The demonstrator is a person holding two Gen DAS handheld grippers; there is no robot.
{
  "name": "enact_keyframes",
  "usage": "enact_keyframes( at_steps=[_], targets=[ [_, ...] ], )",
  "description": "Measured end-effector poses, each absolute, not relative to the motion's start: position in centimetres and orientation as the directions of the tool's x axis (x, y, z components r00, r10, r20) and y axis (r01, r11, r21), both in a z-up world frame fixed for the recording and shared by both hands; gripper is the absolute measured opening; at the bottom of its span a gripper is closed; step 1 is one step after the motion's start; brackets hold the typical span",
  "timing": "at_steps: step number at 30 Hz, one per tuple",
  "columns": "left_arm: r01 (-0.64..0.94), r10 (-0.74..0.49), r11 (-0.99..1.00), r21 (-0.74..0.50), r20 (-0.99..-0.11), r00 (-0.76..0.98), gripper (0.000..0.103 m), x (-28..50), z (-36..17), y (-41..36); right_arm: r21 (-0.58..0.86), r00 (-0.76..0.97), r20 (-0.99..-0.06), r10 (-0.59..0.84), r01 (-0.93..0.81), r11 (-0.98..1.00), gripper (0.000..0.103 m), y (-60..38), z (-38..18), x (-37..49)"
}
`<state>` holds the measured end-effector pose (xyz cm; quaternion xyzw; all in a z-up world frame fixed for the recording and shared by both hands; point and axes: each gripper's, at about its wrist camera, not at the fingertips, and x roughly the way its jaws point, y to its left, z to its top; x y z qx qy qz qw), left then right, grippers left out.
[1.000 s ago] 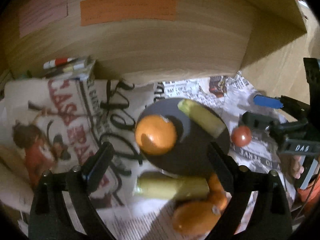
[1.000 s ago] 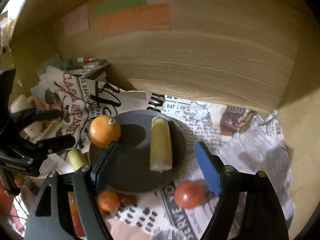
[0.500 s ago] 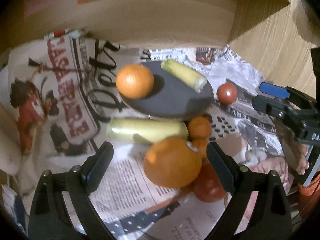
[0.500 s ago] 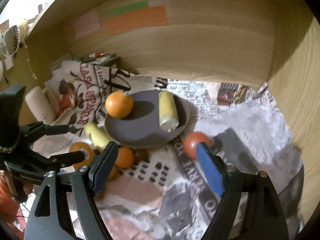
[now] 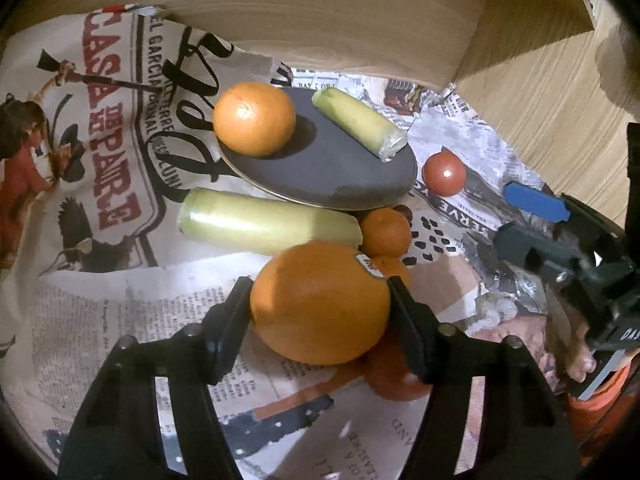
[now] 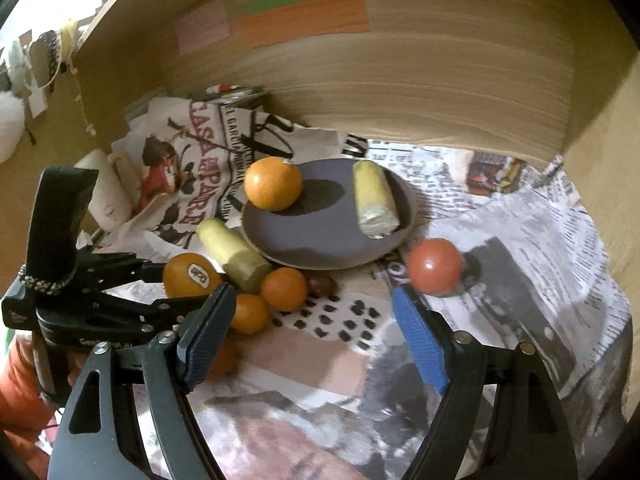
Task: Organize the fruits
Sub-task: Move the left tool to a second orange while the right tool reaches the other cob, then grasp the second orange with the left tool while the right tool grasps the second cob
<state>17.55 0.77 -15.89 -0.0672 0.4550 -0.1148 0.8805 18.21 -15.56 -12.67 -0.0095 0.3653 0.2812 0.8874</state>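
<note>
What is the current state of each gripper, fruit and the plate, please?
left gripper: jaws shut on stickered orange
right gripper: jaws open, holding nothing
dark plate: holds an orange and a banana piece
tomato: loose on newspaper

Left gripper: clamping a stickered orange between both black fingers, pads pressing its sides, angling down from the near edge. Right gripper: hovering with blue-padded fingers spread wide, gripping nothing, pointing forward and slightly downward.
</note>
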Motion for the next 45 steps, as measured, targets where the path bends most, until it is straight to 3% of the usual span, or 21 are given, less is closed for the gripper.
enact_keyframes(
  at_steps=[3,6,8,12,14,19,29,35,38,45],
  targets=[
    [0.133,-0.256,0.966,-0.22,-0.765,0.591,0.063,16.7,-15.1,1.9,0.18,0.551,-0.667,0.501,-0.534,0.826,0.078,-13.9,-12.9,18.8],
    [0.12,-0.255,0.965,-0.232,-0.743,0.619,0.054,16.0,-14.0,3.7,0.171,0.517,-0.685,0.514,-0.571,0.803,0.078,-11.9,-13.3,19.7],
    [0.111,-0.245,0.968,-0.227,-0.73,0.638,0.046,15.6,-13.2,4.8,0.175,0.489,-0.702,0.519,-0.588,0.79,0.072,-10.5,-13.6,20.3],
    [0.114,-0.237,0.97,-0.215,-0.726,0.645,0.045,15.1,-13.0,6.3,0.183,0.429,-0.738,0.522,-0.616,0.766,0.061,-8.5,-14.5,21.2],
    [0.109,-0.218,0.975,-0.195,-0.721,0.657,0.048,14.7,-12.9,6.8,0.191,0.402,-0.752,0.522,-0.626,0.756,0.052,-7.7,-14.9,21.5],
    [0.034,-0.125,0.989,-0.142,-0.709,0.694,0.073,14.2,-13.2,9.0,0.163,0.385,-0.774,0.503,-0.646,0.746,0.047,-6.1,-15.2,21.5],
    [-0.089,-0.021,0.99,-0.111,-0.736,0.677,0.073,13.2,-13.6,13.6,0.164,0.368,-0.794,0.483,-0.636,0.754,0.047,-6.5,-15.3,22.0],
    [-0.027,-0.085,0.989,-0.145,-0.712,0.697,0.073,12.1,-12.3,11.8,0.185,0.358,-0.791,0.496,-0.633,0.752,0.046,-7.1,-15.0,21.4],
    [0.027,-0.129,0.988,-0.155,-0.703,0.699,0.086,12.6,-12.1,9.9,0.189,0.35,-0.794,0.498,-0.636,0.748,0.049,-6.6,-15.2,21.3],
    [0.104,-0.19,0.981,-0.162,-0.752,0.631,0.086,15.4,-14.3,6.7,0.213,0.348,-0.783,0.515,-0.629,0.748,0.048,-7.0,-15.2,21.1]
  ],
)
